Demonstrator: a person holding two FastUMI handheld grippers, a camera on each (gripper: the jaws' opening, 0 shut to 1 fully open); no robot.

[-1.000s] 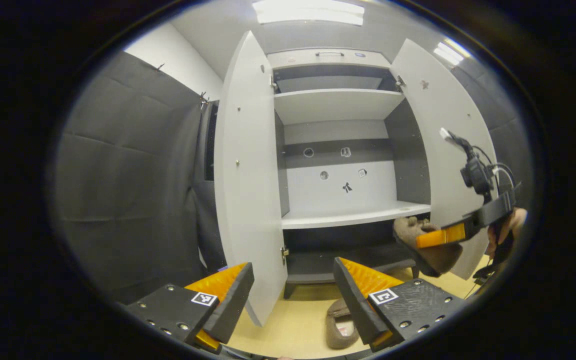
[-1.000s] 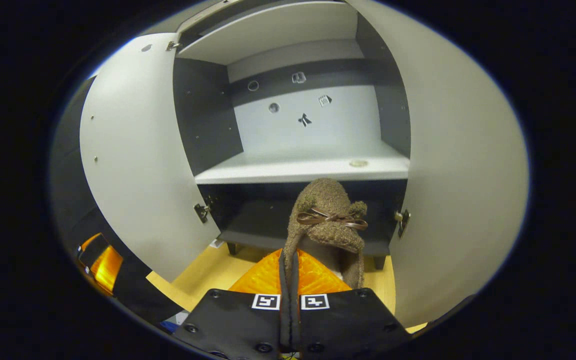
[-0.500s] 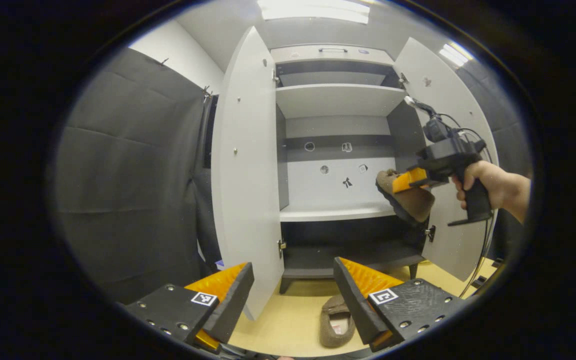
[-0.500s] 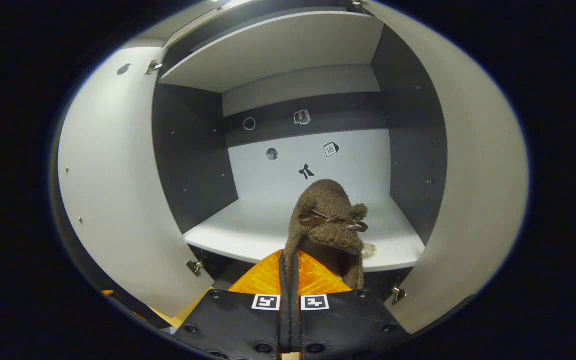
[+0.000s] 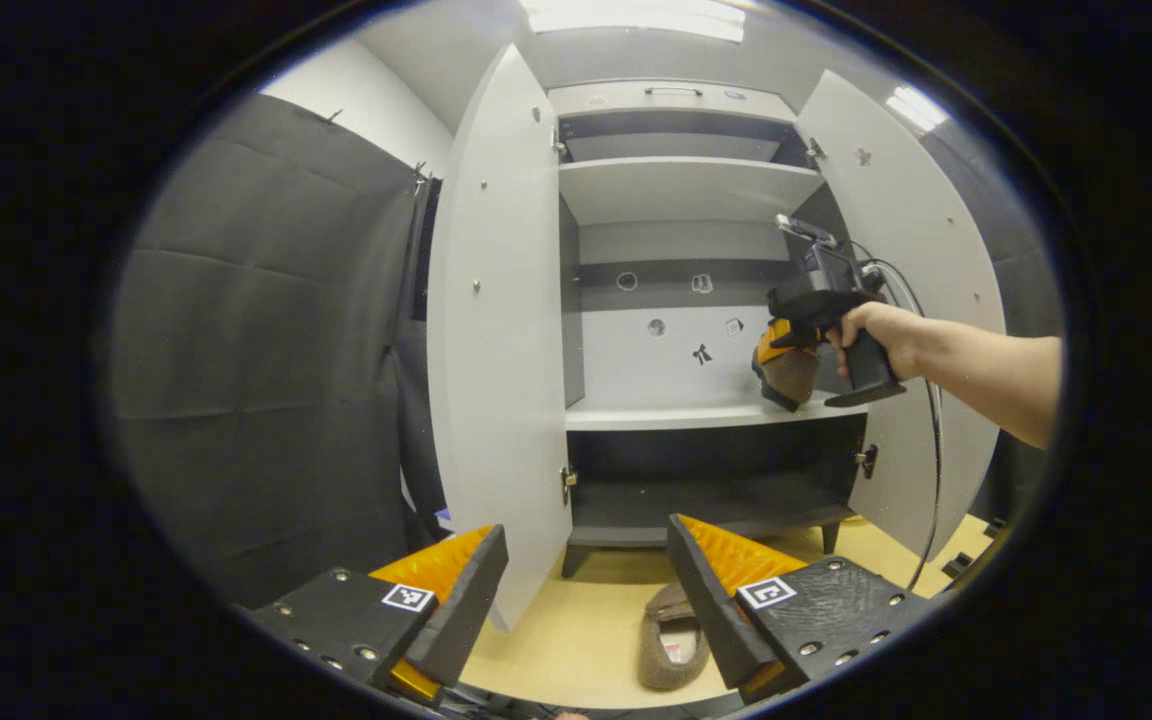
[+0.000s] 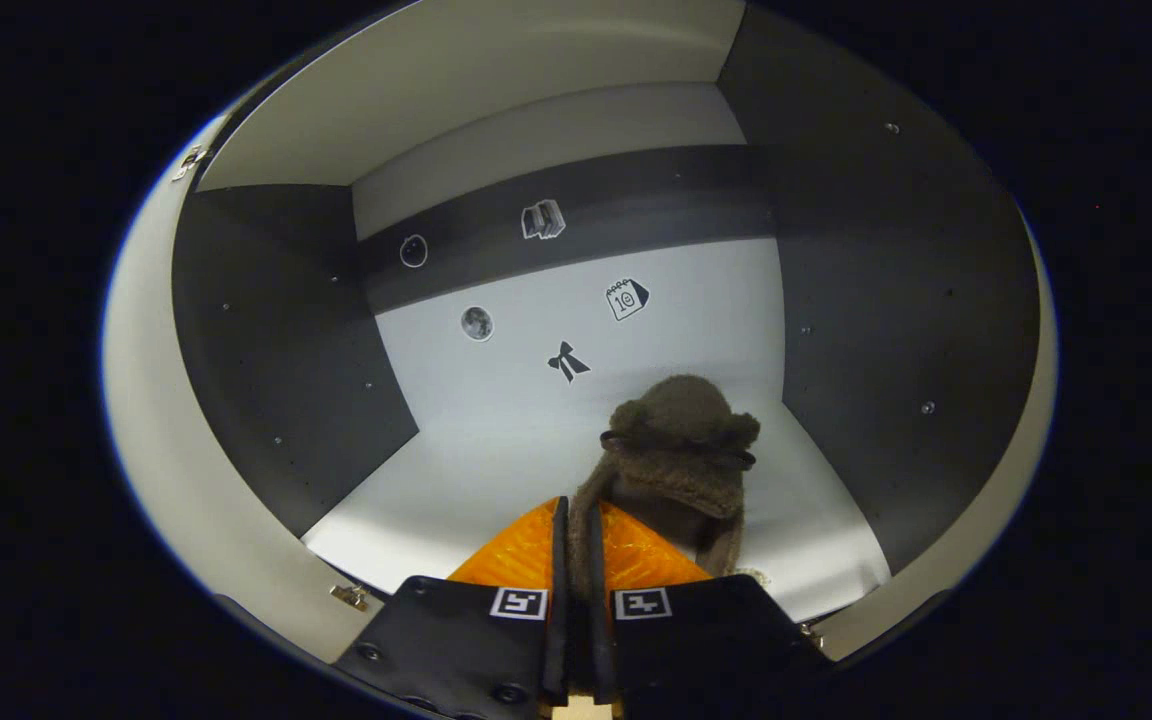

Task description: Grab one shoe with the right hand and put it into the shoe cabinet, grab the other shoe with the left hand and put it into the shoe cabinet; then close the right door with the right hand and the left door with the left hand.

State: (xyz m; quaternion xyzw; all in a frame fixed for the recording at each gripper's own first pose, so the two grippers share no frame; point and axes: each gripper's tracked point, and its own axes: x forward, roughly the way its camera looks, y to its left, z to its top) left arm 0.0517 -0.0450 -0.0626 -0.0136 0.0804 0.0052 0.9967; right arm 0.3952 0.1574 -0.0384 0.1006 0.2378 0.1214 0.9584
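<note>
Brown shoe [image 6: 681,450] pinched in right tongs [image 6: 576,560] over shelf [image 6: 496,470], left tongs [image 5: 586,580] spread empty, second shoe [image 5: 671,640] on floor [image 5: 576,640]

right gripper [image 6: 576,560] clamped tight on the shoe [image 6: 676,455], arm stretched out forward; left gripper [image 5: 586,580] hanging low, fingers spread wide

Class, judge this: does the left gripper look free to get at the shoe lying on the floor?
Probably yes. The left gripper is open, and the shoe on the floor lies just ahead of its right finger on bare yellow floor, nothing between them.
</note>
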